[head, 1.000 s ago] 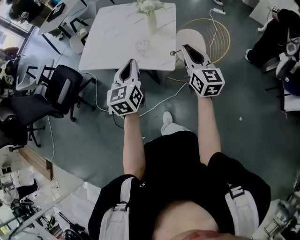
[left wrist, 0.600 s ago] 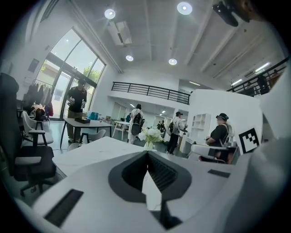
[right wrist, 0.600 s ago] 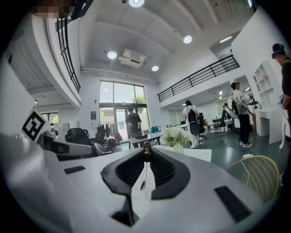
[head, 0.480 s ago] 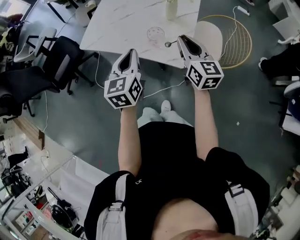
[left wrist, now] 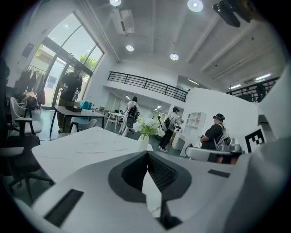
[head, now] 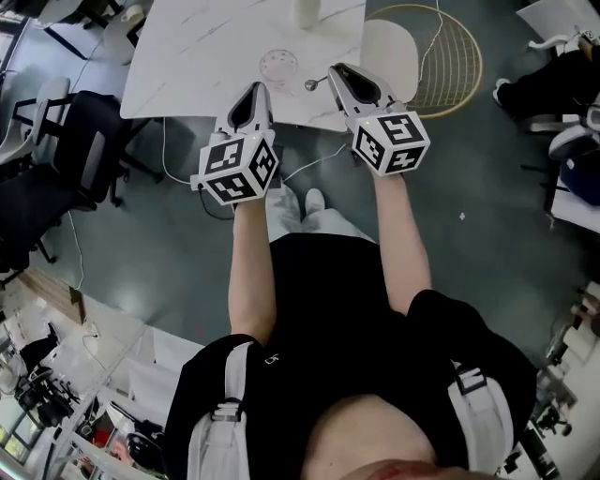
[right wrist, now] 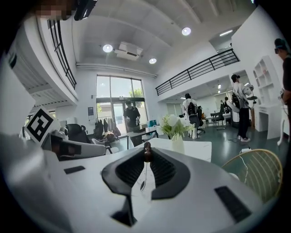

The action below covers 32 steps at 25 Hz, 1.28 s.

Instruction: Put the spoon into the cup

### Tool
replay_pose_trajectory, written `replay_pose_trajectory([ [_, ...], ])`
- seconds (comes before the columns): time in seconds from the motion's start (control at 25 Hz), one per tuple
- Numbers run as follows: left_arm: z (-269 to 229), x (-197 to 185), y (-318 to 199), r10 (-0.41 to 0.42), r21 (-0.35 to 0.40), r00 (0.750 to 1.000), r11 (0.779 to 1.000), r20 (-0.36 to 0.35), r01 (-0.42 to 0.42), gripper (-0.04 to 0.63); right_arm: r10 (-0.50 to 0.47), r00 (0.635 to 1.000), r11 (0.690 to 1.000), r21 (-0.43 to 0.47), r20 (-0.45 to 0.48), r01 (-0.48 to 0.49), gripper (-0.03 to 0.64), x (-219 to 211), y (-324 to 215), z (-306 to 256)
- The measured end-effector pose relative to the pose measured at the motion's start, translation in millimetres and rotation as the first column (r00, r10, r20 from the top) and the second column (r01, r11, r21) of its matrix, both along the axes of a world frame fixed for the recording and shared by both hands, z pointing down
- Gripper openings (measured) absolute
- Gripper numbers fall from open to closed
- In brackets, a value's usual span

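Right tongs (head: 334, 71), upper centre of the head view, clamped on the spoon (head: 312, 84), with bowl jutting left above the white marble worktop (head: 187, 56), near the clear glass cup (head: 278, 64). Left tongs (head: 255, 91) closed and empty, lower left of the cup.

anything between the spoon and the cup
Nothing visible. The spoon, held in the right gripper, hangs just right of the cup with only bare table between; the vase stands farther back, off the path.
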<state>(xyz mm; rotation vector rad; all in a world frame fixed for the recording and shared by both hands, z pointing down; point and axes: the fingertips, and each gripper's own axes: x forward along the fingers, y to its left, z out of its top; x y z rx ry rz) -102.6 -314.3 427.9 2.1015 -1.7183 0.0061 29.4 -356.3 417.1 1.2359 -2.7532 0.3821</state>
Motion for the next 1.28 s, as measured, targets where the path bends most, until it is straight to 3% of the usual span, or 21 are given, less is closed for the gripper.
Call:
replay_pose_trajectory([
  [0.32, 31.3, -15.3, -9.3, 0.030, -0.082, 1.000, 0.996, 0.008, -0.030, 0.015, 0.076, 0.994, 0.996, -0.042, 0.074, -0.073, 0.044, -16.9, -37.1, 27.8],
  [0.44, 39.3, -24.8, -18.6, 0.034, -0.104, 0.999, 0.994, 0.007, -0.034, 0.015, 0.073, 0.994, 0.993, -0.097, 0.083, -0.065, 0.044, -31.8, -45.5, 49.1],
  [0.88, 66.4, -34.8, -49.3, 0.065, -0.166, 0.998, 0.984, -0.025, -0.068, 0.015, 0.058, 0.998, 0.971, -0.233, 0.022, -0.051, 0.046, -64.8, -72.2, 115.7],
  [1.28, 93.3, -48.4, -48.5, 0.071, -0.230, 0.997, 0.970, -0.029, -0.076, 0.015, 0.060, 0.997, 0.961, -0.267, -0.042, -0.069, 0.046, -85.5, -70.8, 145.9],
])
